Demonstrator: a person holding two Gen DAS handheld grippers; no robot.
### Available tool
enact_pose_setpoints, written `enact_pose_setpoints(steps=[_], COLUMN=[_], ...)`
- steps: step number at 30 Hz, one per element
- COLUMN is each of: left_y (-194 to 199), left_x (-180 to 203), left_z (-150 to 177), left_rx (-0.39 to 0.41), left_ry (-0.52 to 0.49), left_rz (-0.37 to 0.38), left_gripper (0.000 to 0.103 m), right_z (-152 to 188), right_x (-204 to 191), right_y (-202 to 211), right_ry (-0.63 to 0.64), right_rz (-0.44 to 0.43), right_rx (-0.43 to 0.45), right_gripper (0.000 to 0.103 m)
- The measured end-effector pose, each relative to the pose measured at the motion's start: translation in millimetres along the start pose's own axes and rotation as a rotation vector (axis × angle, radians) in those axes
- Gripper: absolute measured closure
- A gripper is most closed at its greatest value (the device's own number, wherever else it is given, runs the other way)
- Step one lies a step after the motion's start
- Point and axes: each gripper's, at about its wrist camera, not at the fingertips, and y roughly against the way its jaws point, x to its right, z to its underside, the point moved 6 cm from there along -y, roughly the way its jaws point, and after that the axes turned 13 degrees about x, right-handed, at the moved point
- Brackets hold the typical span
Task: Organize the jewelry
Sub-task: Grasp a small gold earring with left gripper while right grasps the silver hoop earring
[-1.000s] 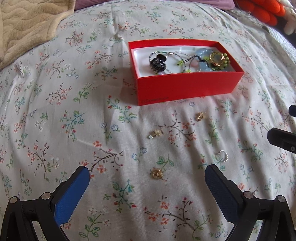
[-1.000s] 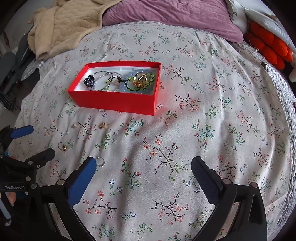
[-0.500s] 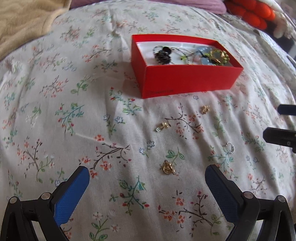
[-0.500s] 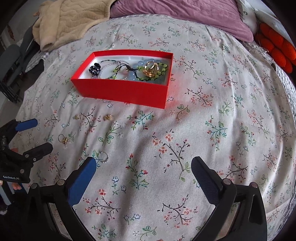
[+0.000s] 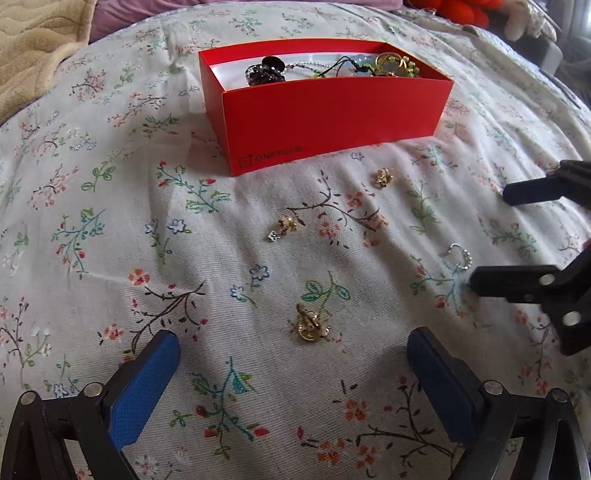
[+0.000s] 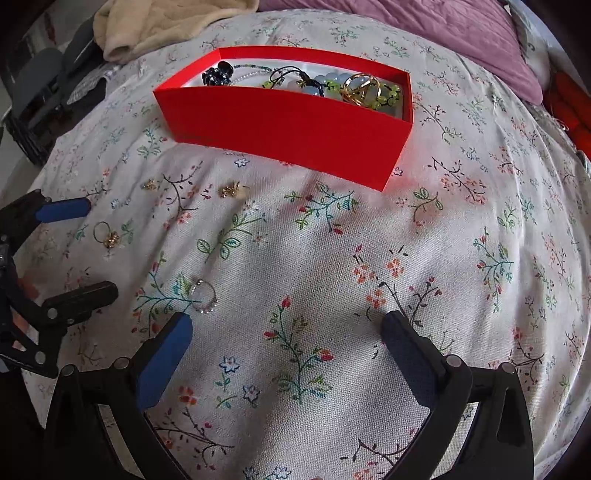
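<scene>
A red box (image 5: 332, 122) (image 6: 280, 125) on the flowered bedspread holds bead bracelets, a gold bangle and a black flower piece. Loose pieces lie in front of it: two small gold earrings (image 5: 384, 177) (image 5: 286, 225), a gold ring (image 5: 310, 325) (image 6: 107, 236) and a silver ring (image 5: 460, 254) (image 6: 203, 295). My left gripper (image 5: 291, 341) (image 6: 85, 251) hangs low over the gold ring. Its jaws are closing, and the ring lies between them untouched. My right gripper (image 6: 286, 323) (image 5: 491, 236) is open, with the silver ring just ahead of its left finger.
A beige blanket (image 5: 37, 48) (image 6: 166, 26) and a purple pillow (image 6: 461, 33) lie at the head of the bed. An orange-red soft thing (image 6: 569, 107) sits at the right edge. Dark furniture (image 6: 48, 85) stands beside the bed on the left.
Both grippers have sunk toward the bedspread, so the box and loose jewelry look larger and nearer. The gold ring now lies between the left fingers, and the silver ring sits by the right gripper's left finger.
</scene>
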Motion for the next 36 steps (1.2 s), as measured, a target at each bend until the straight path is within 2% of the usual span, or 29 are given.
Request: enact_pose_setpoints(steps=[4, 6, 8, 10, 11, 13, 17, 18, 23, 25, 28, 36], left_y=[3, 3, 4, 5, 6, 5, 2, 1, 0, 0, 0, 0], left_x=[2, 5, 9, 15, 18, 20, 20, 18, 12, 10, 7, 6], left_z=[1, 2, 2, 1, 1, 0, -2, -2, -2, -2, -3, -4], left_rx=[0.01, 0.009, 0.014, 0.015, 0.015, 0.014, 0.012, 0.012, 0.004, 0.002, -0.005, -0.022], left_ry=[0.004, -0.006, -0.032, -0.048, -0.051, -0.063, -0.055, -0.05, -0.029, -0.02, -0.01, -0.003], left_rz=[0.018, 0.032, 0.055, 0.078, 0.093, 0.093, 0.091, 0.087, 0.081, 0.075, 0.062, 0.051], left_gripper=[0.019, 0.021, 0.029, 0.05, 0.054, 0.056, 0.061, 0.064, 0.074, 0.082, 0.092, 0.094], right_z=[3, 5, 8, 7, 6, 5, 5, 5, 4, 2, 0, -4], right_x=[-4, -4, -5, -6, -6, -10, -22, -25, -33, -36, -42, -54], right_y=[0, 1, 2, 3, 3, 3, 5, 6, 6, 5, 4, 1], right_ry=[0.037, 0.044, 0.066, 0.051, 0.043, 0.051, 0.087, 0.095, 0.119, 0.124, 0.136, 0.148], right_rz=[0.023, 0.028, 0.049, 0.065, 0.065, 0.045, 0.0, -0.009, -0.041, -0.05, -0.081, -0.13], right_rx=[0.032, 0.066, 0.083, 0.063, 0.045, 0.019, 0.021, 0.023, 0.017, 0.017, 0.016, 0.007], right_gripper=[0.0, 0.0, 0.0, 0.0, 0.0, 0.0, 0.002, 0.003, 0.012, 0.016, 0.031, 0.054])
